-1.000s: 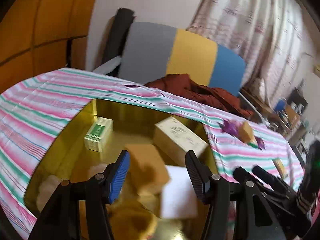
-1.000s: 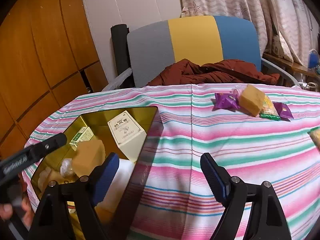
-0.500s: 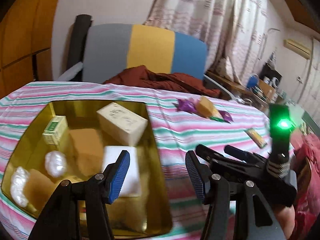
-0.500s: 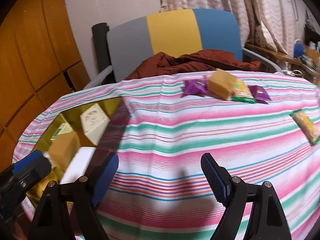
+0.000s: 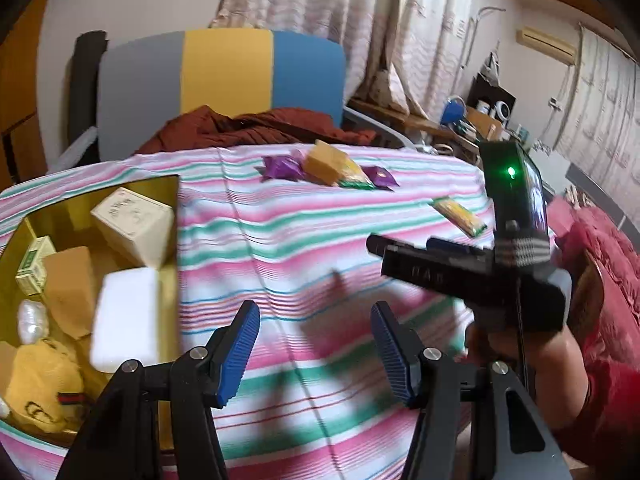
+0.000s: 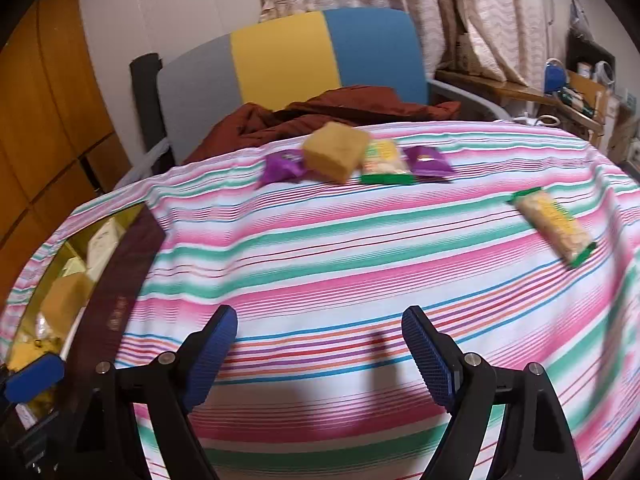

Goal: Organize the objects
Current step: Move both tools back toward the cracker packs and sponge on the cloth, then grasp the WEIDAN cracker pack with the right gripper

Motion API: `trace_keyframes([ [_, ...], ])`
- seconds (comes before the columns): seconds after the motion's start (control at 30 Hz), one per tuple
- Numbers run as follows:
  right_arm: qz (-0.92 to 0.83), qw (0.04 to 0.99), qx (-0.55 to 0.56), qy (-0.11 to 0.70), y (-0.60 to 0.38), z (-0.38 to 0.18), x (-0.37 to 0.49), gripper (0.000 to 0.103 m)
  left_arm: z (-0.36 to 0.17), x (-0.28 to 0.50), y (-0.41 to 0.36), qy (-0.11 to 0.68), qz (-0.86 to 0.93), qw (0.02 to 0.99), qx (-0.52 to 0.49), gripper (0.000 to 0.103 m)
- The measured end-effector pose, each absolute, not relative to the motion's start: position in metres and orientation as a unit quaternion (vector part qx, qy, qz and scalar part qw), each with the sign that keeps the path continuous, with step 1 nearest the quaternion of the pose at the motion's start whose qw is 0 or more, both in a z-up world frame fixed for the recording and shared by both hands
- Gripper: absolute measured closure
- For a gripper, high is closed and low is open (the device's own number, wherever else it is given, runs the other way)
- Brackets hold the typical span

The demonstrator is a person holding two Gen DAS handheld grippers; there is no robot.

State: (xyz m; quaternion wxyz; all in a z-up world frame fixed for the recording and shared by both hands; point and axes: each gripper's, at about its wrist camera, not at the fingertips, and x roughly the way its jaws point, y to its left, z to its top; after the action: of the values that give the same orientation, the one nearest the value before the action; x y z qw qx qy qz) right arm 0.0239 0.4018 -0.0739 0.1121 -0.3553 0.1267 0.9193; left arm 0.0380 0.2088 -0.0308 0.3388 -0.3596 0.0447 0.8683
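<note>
A gold box [image 5: 170, 200] stands at the table's left and holds a cream carton [image 5: 134, 224], a white block [image 5: 124, 316], a tan block [image 5: 68, 290], a green-white carton [image 5: 34, 266] and a yellow plush [image 5: 38, 384]. On the striped tablecloth [image 6: 340, 248] lie a yellow sponge block [image 6: 336, 150], two purple packets [image 6: 282, 168], a green-edged snack pack [image 6: 386, 164] and a snack bar [image 6: 554, 226]. My left gripper [image 5: 316, 350] is open and empty over the cloth, right of the box. My right gripper [image 6: 320, 358] is open and empty over the cloth's near part.
A grey, yellow and blue chair [image 6: 292, 64] with a rust-red garment [image 6: 328, 110] stands behind the table. A cluttered wooden shelf [image 6: 560, 92] is at the back right. The right gripper's body [image 5: 472, 280] shows in the left wrist view.
Both grippers have swung right, away from the gold box and out over the striped cloth. Both stay open and empty. The snacks at the far side are now nearer the middle of view.
</note>
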Motion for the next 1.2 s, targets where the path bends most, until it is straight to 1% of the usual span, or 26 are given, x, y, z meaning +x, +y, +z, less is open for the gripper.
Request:
trace_keyframes([
  [0.27,0.916,0.166,-0.348,0.115,0.466,-0.071,0.032,0.018,-0.038,0.043,0.231,0.065,0.854,0.357,-0.373,0.044],
  [0.5,0.902,0.255,-0.335,0.095,0.552,-0.058,0.023,0.017,-0.045,0.041,0.239,0.069,0.848,0.355,-0.389,0.044],
  [0.57,0.899,0.264,-0.336,0.094,0.570,-0.056,0.019,0.014,-0.046,0.041,0.240,0.070,0.846,0.354,-0.392,0.044],
  [0.7,0.888,0.279,-0.352,0.098,0.603,-0.061,0.013,0.014,-0.049,0.038,0.244,0.074,0.844,0.353,-0.397,0.044],
  [0.83,0.877,0.272,-0.382,0.106,0.622,-0.077,0.002,0.014,-0.050,0.036,0.249,0.078,0.842,0.353,-0.401,0.044],
  [0.87,0.874,0.271,-0.388,0.113,0.626,-0.082,0.002,0.015,-0.050,0.035,0.251,0.081,0.841,0.352,-0.402,0.044],
  [0.9,0.870,0.270,-0.395,0.120,0.628,-0.086,0.000,0.019,-0.050,0.034,0.253,0.084,0.841,0.352,-0.402,0.044],
  [0.93,0.868,0.269,-0.399,0.122,0.629,-0.089,-0.001,0.032,-0.050,0.032,0.256,0.087,0.841,0.352,-0.402,0.044],
  [0.97,0.867,0.265,-0.404,0.123,0.628,-0.092,-0.003,0.040,-0.050,0.030,0.259,0.090,0.840,0.353,-0.401,0.044],
  [1.0,0.866,0.263,-0.409,0.120,0.627,-0.094,-0.005,0.041,-0.050,0.029,0.261,0.092,0.840,0.353,-0.402,0.044],
  [1.07,0.868,0.259,-0.409,0.112,0.622,-0.094,-0.007,0.051,-0.049,0.024,0.267,0.094,0.839,0.354,-0.403,0.044],
  [1.2,0.871,0.246,-0.399,0.144,0.618,-0.095,-0.006,0.053,-0.046,0.007,0.283,0.095,0.838,0.354,-0.405,0.044],
])
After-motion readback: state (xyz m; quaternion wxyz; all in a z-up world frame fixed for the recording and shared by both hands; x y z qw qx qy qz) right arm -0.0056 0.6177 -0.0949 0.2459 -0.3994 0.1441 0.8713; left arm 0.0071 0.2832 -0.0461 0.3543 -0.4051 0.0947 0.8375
